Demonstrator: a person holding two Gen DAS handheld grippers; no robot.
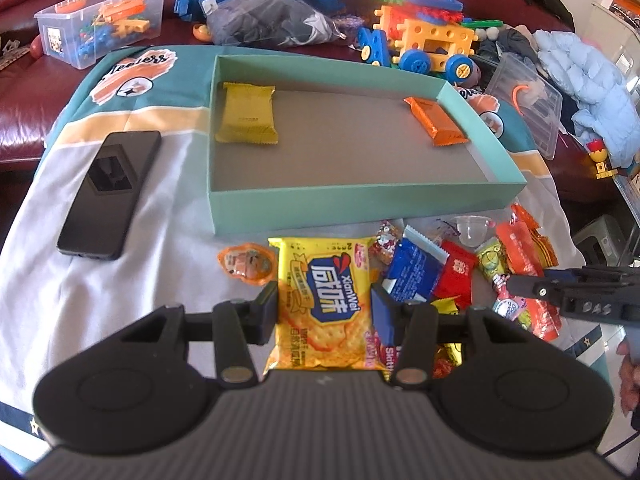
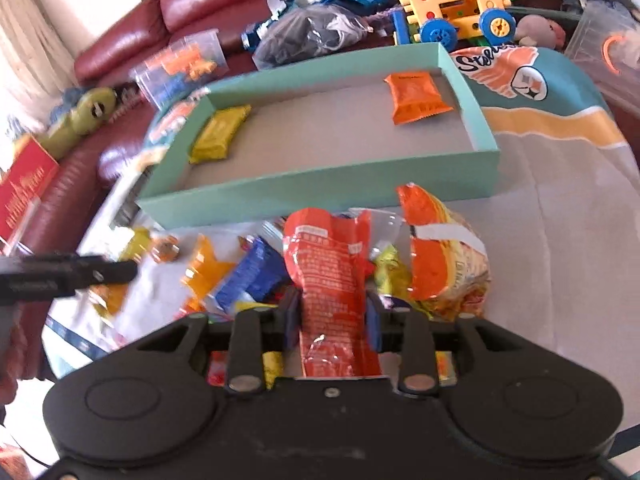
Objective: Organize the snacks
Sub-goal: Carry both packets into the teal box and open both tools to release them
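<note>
While the left gripper (image 1: 324,312) is clamped on the yellow cracker pack (image 1: 320,304), long axis running near-to-far, the teal box (image 1: 320,210) lies straight ahead, just beyond the snack pile (image 1: 460,264). Right gripper (image 2: 334,316) has the orange-red packet (image 2: 332,280) between its jaws, pads approx. touching; can't tell if it grips. Left looks readier to go; yellow packet (image 1: 248,114) sits far-left in the box.

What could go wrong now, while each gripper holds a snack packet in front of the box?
1. The left gripper pinches the yellow packet only by its side edges, so it might slip or twist.
2. The orange packet in the right gripper looks crumpled and may sag against the box wall.
3. The grippers work close together and could bump.
</note>
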